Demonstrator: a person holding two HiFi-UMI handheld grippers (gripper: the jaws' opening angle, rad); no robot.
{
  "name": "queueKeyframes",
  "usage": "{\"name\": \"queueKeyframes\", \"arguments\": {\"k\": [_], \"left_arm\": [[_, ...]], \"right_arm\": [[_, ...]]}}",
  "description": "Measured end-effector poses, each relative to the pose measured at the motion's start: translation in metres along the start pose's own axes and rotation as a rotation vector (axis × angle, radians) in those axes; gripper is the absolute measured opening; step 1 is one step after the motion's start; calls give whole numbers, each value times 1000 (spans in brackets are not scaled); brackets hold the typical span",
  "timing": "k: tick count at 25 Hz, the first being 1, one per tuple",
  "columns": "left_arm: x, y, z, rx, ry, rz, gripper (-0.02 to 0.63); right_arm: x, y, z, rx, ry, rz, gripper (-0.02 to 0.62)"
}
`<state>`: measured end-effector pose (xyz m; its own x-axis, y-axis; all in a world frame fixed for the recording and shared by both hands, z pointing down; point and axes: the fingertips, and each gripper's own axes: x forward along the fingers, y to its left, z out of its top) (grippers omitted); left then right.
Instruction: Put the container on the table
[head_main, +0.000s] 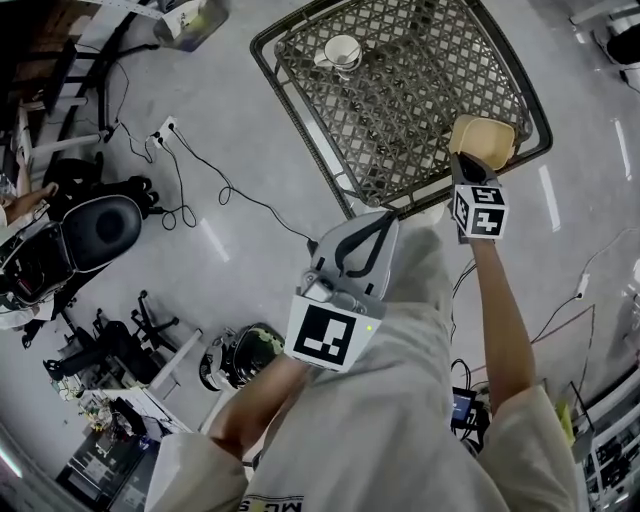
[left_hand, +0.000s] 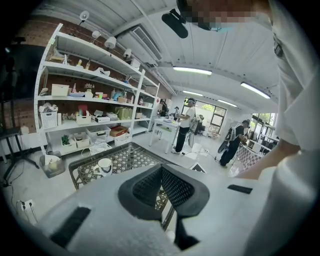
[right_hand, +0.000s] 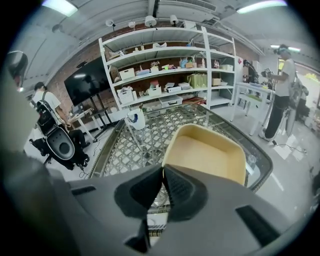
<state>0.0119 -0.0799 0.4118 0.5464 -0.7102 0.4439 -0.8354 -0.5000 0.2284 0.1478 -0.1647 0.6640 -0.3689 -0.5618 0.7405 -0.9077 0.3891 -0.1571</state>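
A pale yellow container (head_main: 482, 140) hangs over the near right corner of the metal lattice table (head_main: 300, 110). My right gripper (head_main: 468, 162) is shut on its near rim. In the right gripper view the container (right_hand: 205, 155) fills the middle above the table (right_hand: 150, 135), with the right gripper (right_hand: 162, 169) pinching its edge. My left gripper (head_main: 372, 228) is held close to my body, short of the table's near edge, shut with nothing in it. In the left gripper view its jaws (left_hand: 161, 169) meet in front of the table (left_hand: 125, 155).
A white cup (head_main: 342, 50) stands on the table's far part, also visible as the cup (left_hand: 104, 165) and the cup (right_hand: 136, 119). Cables (head_main: 215, 190) run over the floor at left, near a black seat (head_main: 100, 230). White shelves (right_hand: 170, 75) line the far wall.
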Motion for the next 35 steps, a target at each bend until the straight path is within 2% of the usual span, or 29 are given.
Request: {"name": "queueKeyframes", "arguments": {"k": [12,19,27,35], "left_arm": [[1,6,-8,-21,14,29,23],[-3,9,-5,-27,18,38,23],[-4,7,-6,-25,15,38,23],[-6,1,-1,-15,-9,26,23]], "right_arm": [[38,8,-19,-5,124,22,31],[46,7,-22,-11,188,1,34],[40,5,-20,-8,160,-5,67],[15,5,-7,-57,110,-20,31]]}}
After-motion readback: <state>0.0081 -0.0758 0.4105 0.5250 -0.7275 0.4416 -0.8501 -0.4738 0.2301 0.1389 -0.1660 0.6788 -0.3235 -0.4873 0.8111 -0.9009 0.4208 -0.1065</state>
